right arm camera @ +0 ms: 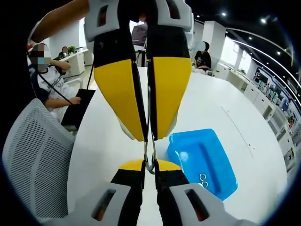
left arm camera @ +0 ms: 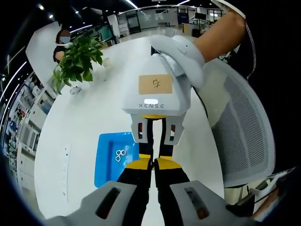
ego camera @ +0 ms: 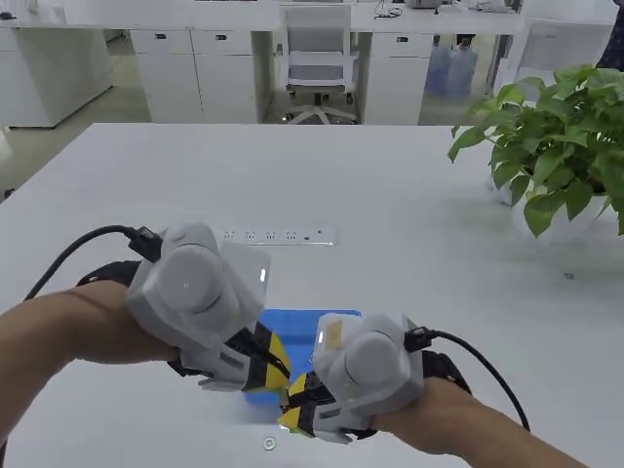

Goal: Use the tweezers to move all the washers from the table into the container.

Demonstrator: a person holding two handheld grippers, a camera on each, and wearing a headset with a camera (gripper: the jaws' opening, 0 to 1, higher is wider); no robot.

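My two grippers meet tip to tip low over the white table [ego camera: 409, 214]. The left gripper [ego camera: 273, 363] and the right gripper [ego camera: 292, 405] both hold thin metal tweezers [right arm camera: 148, 155]. In the right gripper view, the right gripper [right arm camera: 149, 168] is shut on the tweezers' looped end, and the left gripper [right arm camera: 148, 134] clamps the blades from above. The blue container [ego camera: 292, 327] lies just behind them, and it holds a few washers [left arm camera: 122, 154]. One washer [ego camera: 269, 444] lies on the table near the front edge.
A power strip [ego camera: 278, 236] lies flat mid-table. A potted plant [ego camera: 556, 146] stands at the right edge. A grey mesh chair [right arm camera: 33, 155] sits beside the table, and an office chair [ego camera: 317, 58] stands beyond the far edge.
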